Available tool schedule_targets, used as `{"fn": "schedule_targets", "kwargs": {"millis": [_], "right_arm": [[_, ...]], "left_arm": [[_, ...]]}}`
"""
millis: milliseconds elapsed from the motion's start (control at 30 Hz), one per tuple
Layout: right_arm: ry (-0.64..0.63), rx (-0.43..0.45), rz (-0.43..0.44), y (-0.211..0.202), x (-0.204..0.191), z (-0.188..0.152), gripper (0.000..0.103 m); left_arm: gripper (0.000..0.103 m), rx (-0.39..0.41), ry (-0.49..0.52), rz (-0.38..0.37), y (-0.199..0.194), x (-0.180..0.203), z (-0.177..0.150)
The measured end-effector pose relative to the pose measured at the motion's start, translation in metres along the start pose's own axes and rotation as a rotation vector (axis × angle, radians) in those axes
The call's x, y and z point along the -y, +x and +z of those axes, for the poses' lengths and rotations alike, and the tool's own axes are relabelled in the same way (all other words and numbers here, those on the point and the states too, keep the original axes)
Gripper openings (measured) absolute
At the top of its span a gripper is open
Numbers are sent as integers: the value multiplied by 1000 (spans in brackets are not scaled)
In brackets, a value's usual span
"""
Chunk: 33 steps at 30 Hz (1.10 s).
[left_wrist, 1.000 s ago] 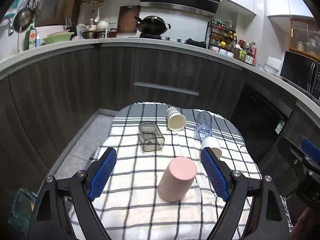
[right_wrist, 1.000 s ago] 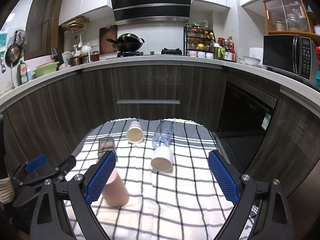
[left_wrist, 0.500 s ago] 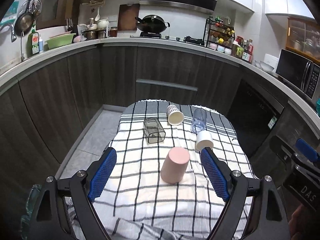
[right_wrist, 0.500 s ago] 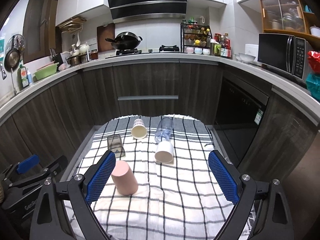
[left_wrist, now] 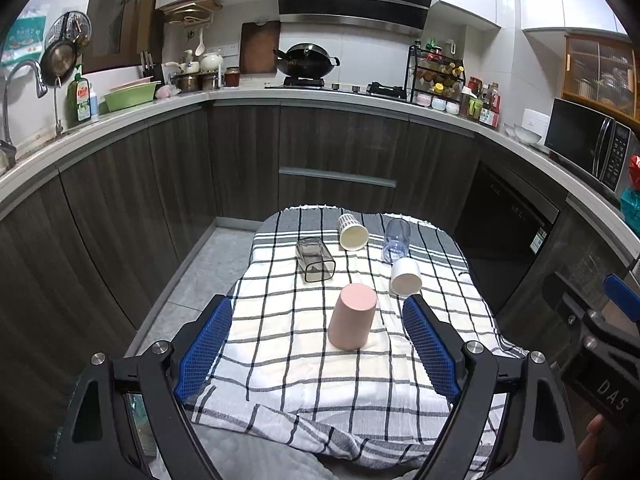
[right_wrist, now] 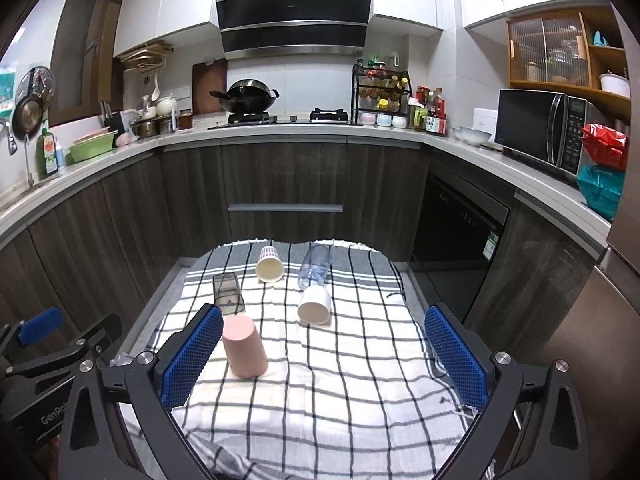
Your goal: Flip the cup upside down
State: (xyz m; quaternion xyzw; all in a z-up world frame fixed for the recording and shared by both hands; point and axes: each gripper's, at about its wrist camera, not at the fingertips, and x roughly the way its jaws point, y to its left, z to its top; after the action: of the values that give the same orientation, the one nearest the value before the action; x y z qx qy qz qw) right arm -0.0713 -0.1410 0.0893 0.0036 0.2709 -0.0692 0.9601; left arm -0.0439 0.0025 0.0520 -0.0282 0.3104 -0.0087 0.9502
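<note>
Pink cup (left_wrist: 352,317) seemingly farther than before.

Little here is readable. From my left wrist view, the black body of my right hand-held gripper (left_wrist: 600,364) at the right edge carries the pale letters "DAS", cut off by the frame. From my right wrist view, the black body of my left hand-held gripper (right_wrist: 52,384) at the lower left carries "GenRo", the rest hidden behind my own finger. The green dish soap bottle (left_wrist: 83,98) on the counter (left_wrist: 240,94) by the sink has a red label, the dishwasher (right_wrist: 460,236) front has a white and green sticker, and the range hood (right_wrist: 294,8) bears a small mark; I cannot read any of them.
</note>
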Motion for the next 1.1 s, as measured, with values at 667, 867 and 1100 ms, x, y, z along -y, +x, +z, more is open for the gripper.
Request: {"fn": "schedule_targets", "kwargs": {"millis": [667,867,1100], "right_arm": [[14,-3,8,-7,5,-2,102],[16,-2,8,-6,6,-3,102],[17,0,8,-6,5,-2,102]], "left_arm": [[88,9,4,-3,-5,4,-1],[88,9,3,-3,-5,5,-1],[88,8,3,-2,-5,5,-1]]}}
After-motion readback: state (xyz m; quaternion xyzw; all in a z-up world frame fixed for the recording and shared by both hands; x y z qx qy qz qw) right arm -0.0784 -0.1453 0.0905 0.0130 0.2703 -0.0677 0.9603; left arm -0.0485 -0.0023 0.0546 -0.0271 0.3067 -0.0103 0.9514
